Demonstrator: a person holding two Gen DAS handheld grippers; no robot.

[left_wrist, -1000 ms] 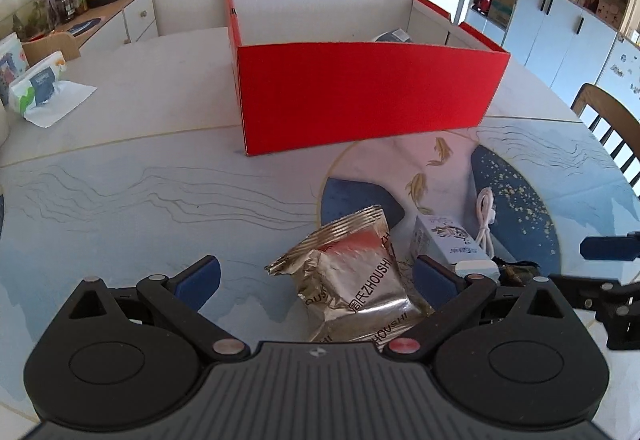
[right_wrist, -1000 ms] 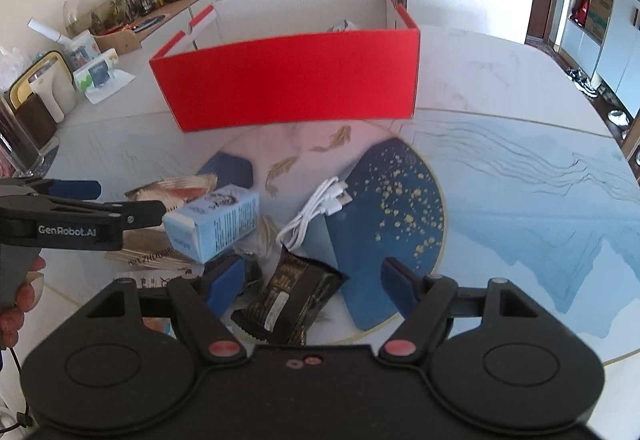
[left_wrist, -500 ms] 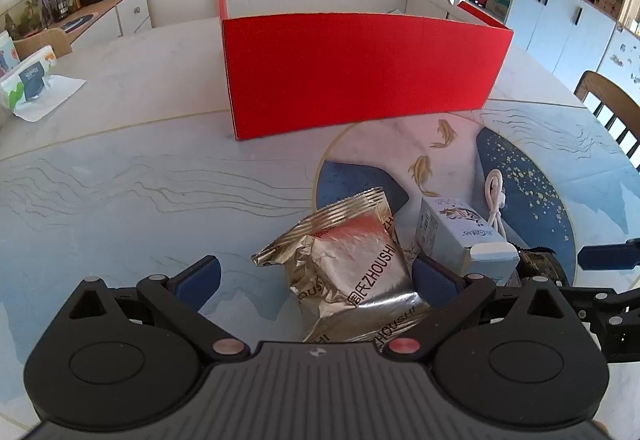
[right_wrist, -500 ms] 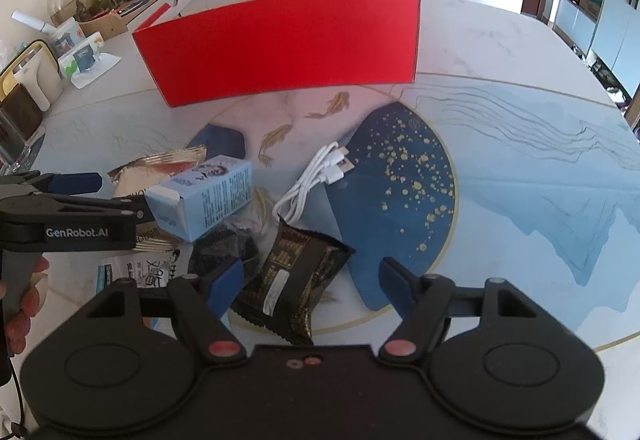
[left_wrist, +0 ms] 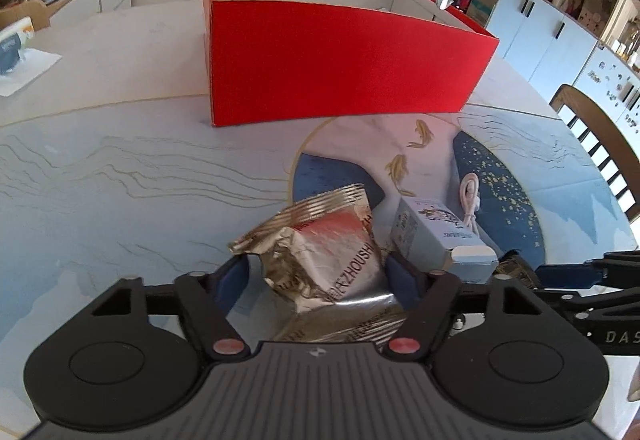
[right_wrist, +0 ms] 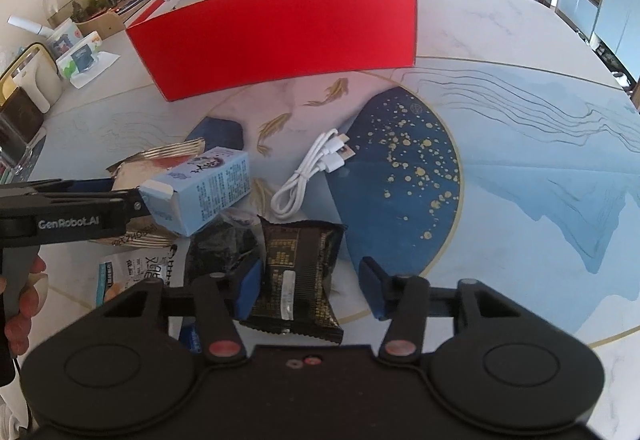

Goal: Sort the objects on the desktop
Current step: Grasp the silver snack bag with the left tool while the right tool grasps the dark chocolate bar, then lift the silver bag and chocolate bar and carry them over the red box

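- The silver foil snack bag lies on the table right in front of the left gripper, crumpled, with its crimped end pointing toward the red box.
- The left gripper's 2 blue fingers have just been closing and now sit against both sides of the bag, which bulges between them (clamped on it, as far as I can see).
- Just beside the bag, on its right, a pale blue carton lies on its side with one end flap open; it touches the bag.
- The black snack packet lies flat on the table under the right gripper.
- The right gripper's fingers have been closing too: the left pad touches the packet's edge, while the right pad stands clear of it, so the packet sits between them ungripped.
- A dark crinkled wrapper rests against the packet's left side, and a white printed pouch lies left of that.
- A coiled white USB cable lies near the carton, on the dark blue part of the table's pattern.
- The red box stands open-topped farther back, well apart from the pile.
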